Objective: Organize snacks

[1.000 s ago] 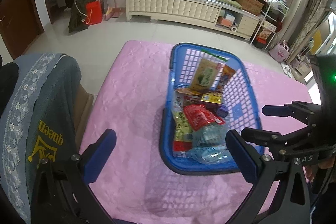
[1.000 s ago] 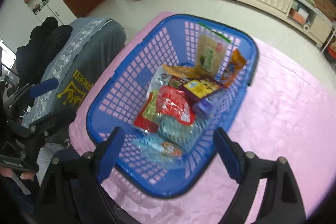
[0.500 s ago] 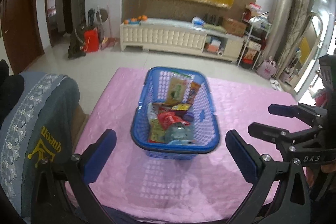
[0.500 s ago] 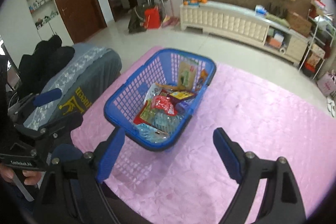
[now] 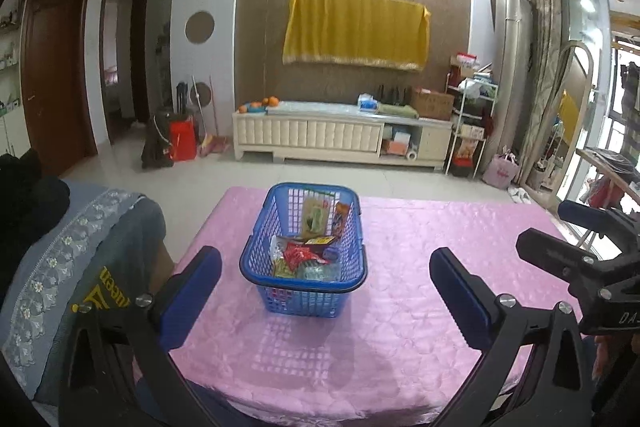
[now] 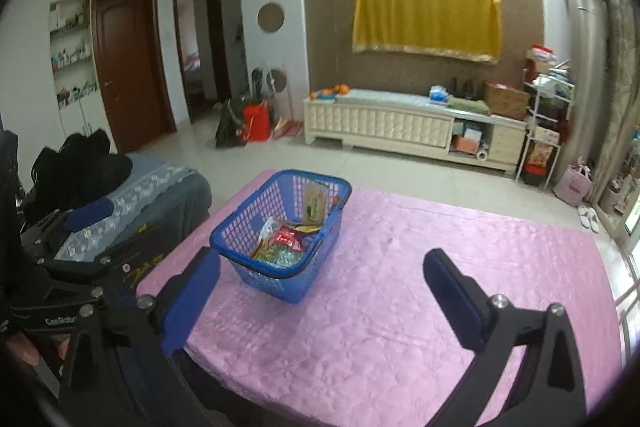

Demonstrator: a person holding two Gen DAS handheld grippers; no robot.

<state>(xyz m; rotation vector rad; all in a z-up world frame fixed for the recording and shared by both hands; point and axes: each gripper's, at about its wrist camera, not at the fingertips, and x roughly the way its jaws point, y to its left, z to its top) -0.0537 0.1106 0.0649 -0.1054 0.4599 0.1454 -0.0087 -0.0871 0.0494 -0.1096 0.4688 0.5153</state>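
Note:
A blue plastic basket [image 5: 256, 269] stands on the pink tablecloth [image 5: 400, 307] and holds several snack packets [image 5: 308, 259], among them a red one and an upright green one. It also shows in the right wrist view [image 6: 256, 277]. My left gripper [image 5: 326, 285] is open and empty, held back from the basket above the table's near edge. My right gripper [image 6: 322, 291] is open and empty, also back from the basket and to its right. The right gripper shows at the right edge of the left wrist view [image 5: 580, 247].
A chair draped in grey-blue cloth [image 5: 60, 259] stands left of the table. A white low cabinet [image 5: 340, 139] runs along the far wall, with a red bag [image 5: 182, 141] and shelves beside it. Tiled floor lies beyond the table.
Both grippers have pulled up and back from the basket, which now looks much smaller and farther. The jaws have stayed open. The basket has not moved.

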